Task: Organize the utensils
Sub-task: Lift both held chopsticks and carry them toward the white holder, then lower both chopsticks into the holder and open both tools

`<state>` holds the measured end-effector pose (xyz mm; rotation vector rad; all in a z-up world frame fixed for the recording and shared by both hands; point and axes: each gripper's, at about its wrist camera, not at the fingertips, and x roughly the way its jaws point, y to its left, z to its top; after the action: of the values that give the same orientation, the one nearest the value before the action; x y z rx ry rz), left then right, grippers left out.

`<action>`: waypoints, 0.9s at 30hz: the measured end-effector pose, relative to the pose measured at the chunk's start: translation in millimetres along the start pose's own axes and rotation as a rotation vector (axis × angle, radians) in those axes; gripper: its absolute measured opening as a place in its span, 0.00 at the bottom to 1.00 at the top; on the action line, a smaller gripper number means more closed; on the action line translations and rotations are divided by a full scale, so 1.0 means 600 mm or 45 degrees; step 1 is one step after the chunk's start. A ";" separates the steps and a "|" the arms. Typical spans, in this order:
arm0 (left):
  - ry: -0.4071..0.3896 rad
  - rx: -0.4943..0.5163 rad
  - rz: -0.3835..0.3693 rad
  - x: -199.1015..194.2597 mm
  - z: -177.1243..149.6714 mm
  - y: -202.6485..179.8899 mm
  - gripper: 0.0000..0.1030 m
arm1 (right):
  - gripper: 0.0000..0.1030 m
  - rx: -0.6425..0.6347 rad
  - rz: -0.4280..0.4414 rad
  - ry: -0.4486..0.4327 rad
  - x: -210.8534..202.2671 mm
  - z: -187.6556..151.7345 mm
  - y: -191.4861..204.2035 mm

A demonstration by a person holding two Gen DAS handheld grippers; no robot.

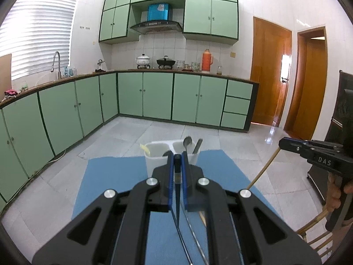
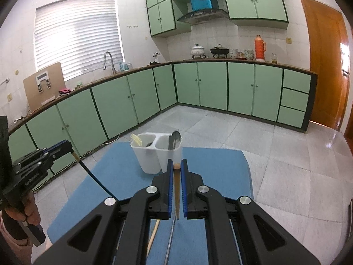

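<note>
A white two-compartment utensil holder stands on a blue mat. Its right compartment holds a metal spoon and a dark-handled utensil; its left holds something yellow. My left gripper is shut on a black chopstick, also seen from the right wrist view, held above the mat behind the holder. My right gripper is shut on a wooden chopstick, which also shows in the left wrist view.
More thin utensils lie on the mat beneath the grippers. The mat lies on a pale tiled surface. Green kitchen cabinets run along the back and left. A wooden chair is at the right.
</note>
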<state>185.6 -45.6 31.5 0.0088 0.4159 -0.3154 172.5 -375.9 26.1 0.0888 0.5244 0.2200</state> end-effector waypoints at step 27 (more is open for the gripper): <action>-0.321 -0.027 0.092 0.085 0.207 0.024 0.05 | 0.07 -0.077 0.101 -0.225 0.089 0.218 0.052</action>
<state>283.5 -56.1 123.7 -0.0365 0.1680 -0.2373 277.8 -336.9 117.3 0.0694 0.3385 0.3021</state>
